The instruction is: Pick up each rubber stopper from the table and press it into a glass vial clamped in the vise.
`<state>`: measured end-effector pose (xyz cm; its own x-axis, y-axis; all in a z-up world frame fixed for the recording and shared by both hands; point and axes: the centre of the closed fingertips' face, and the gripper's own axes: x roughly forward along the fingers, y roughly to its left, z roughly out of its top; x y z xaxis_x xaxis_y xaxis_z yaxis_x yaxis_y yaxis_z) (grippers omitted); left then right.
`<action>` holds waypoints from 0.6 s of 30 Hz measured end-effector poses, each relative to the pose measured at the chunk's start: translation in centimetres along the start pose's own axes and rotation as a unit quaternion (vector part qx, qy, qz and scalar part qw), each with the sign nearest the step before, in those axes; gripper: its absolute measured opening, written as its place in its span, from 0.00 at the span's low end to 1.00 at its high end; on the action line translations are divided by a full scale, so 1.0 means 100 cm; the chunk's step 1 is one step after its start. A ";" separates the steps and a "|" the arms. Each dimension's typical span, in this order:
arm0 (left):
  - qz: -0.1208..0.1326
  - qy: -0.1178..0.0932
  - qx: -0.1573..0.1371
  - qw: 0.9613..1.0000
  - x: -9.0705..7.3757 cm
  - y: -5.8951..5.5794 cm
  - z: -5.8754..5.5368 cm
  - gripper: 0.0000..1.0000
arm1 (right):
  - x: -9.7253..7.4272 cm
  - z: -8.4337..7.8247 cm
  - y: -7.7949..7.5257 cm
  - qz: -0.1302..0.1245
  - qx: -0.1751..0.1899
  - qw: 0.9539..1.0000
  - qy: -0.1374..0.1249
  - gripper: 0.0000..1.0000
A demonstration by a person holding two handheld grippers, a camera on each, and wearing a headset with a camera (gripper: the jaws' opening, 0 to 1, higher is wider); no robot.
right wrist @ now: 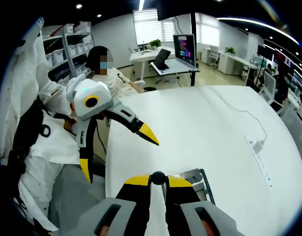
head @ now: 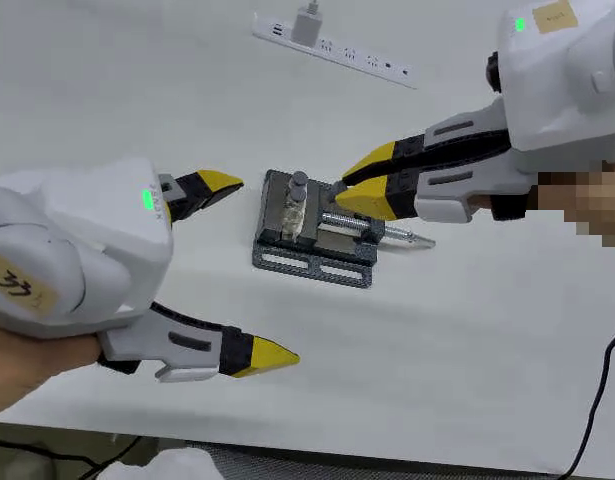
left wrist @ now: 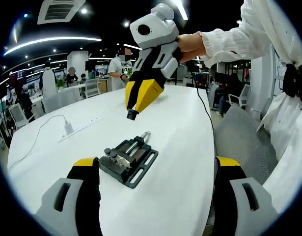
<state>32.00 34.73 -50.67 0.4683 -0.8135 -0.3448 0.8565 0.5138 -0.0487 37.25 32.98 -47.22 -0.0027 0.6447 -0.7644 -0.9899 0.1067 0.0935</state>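
A small dark vise (head: 317, 245) sits mid-table and clamps an upright glass vial (head: 293, 212) with a grey stopper (head: 299, 181) in its mouth. My right gripper (head: 349, 186) hovers just right of the vial top, shut on a dark rubber stopper (left wrist: 131, 115), which also shows at its tips as the stopper (right wrist: 158, 177). My left gripper (head: 247, 270) is wide open to the left of the vise, with nothing between its fingers. In the left gripper view the vise (left wrist: 128, 160) lies ahead, below the right gripper (left wrist: 132, 112).
A white power strip (head: 332, 45) with a plugged charger (head: 309, 22) lies at the table's far edge. A black cable (head: 597, 400) hangs at the front right. People and desks fill the room beyond the white table (head: 467, 330).
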 end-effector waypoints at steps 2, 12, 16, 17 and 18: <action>-0.001 0.000 -0.003 1.000 0.000 0.000 -0.004 0.99 | 0.007 -0.002 -0.004 0.002 0.000 1.000 0.011 0.06; 0.003 -0.004 -0.021 1.000 -0.003 0.009 -0.013 0.99 | 0.041 -0.020 -0.027 0.004 0.006 0.998 0.063 0.06; 0.006 -0.004 -0.025 1.000 -0.004 0.013 -0.015 0.99 | 0.054 -0.028 -0.036 0.006 0.005 0.997 0.079 0.06; 0.008 -0.004 -0.024 1.000 -0.005 0.015 -0.016 0.99 | 0.057 -0.031 -0.038 0.007 0.007 0.996 0.085 0.06; 0.010 -0.005 -0.024 1.000 -0.005 0.016 -0.016 0.99 | 0.060 -0.034 -0.040 0.006 0.007 0.996 0.089 0.06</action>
<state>32.76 36.41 -52.10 0.4877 -0.8052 -0.3374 0.8358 0.5422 -0.0860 40.73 33.86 -54.35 -0.0409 0.5018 -0.8640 -0.9876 0.1110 0.1112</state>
